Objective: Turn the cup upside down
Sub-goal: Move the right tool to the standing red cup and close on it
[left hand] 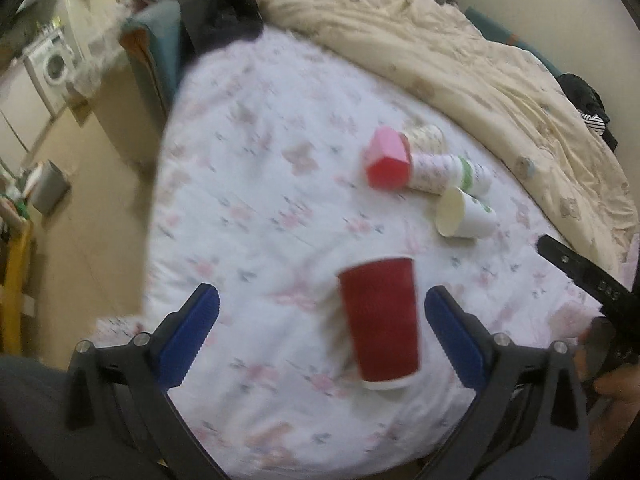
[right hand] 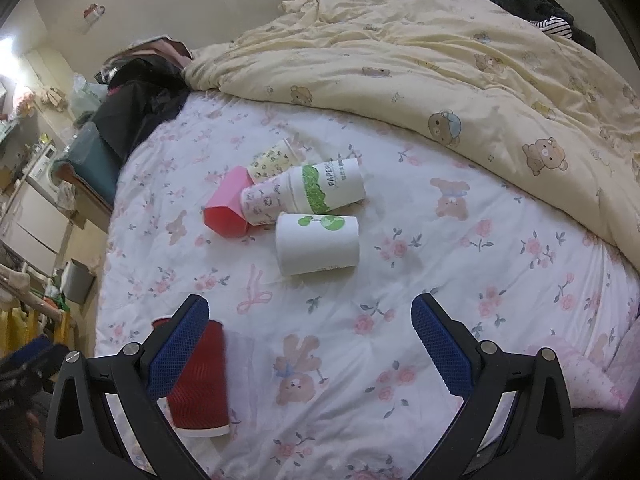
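The red cup [left hand: 378, 322] stands on the flowered bed [left hand: 256, 208], wide end down, between the spread fingers of the left gripper [left hand: 320, 336], touching neither. The right gripper [right hand: 310, 344] hangs wide open with nothing in it, the cup just beside its left finger. Farther back several paper cups [right hand: 316, 246] and a pink cup [right hand: 226, 210] lie tipped over in a cluster

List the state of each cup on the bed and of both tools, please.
Red cup: rim down on the bed, free.
White cup with green print: on its side.
Pink cup: on its side.
Remaining paper cups: on their sides, bunched together.
Left tool: open, around the red cup, not touching.
Right tool: open, empty.
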A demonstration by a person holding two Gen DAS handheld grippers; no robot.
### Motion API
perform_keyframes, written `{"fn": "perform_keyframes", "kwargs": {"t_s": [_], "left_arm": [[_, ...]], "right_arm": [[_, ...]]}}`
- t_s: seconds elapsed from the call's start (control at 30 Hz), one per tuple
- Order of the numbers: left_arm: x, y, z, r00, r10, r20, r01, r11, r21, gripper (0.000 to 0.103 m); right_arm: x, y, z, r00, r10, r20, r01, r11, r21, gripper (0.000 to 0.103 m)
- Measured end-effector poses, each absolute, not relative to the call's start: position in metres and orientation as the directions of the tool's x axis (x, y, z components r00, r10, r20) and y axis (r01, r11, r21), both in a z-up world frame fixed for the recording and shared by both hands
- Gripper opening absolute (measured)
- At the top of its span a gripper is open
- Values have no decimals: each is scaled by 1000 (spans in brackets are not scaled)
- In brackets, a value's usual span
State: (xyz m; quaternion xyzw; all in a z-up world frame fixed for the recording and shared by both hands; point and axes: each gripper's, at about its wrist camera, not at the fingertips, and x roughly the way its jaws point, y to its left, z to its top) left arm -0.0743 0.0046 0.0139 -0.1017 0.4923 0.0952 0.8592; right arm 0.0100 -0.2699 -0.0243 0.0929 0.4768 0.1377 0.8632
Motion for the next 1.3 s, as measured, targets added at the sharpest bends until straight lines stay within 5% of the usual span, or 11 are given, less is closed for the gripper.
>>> {"fn": "perform_keyframes", "kwargs": {"t_s": [0.33,0.83,1.3], "left_arm": [[-81,14,-2,509,99,-855,-242,970,-32,101],[-82,38,-20,469,59,-881,-314,944,-104,101],[-80,53,-23,444,12,-896,-346,925,-160,101]], "right_arm": [[-19,-255,-27,485,389,-784,-196,921,336,103],[-29,-186,-84,164,446,-880,-335,864,376,100],[-27,-115,-140,-25,369,-929,-379,856,351,82]]}}
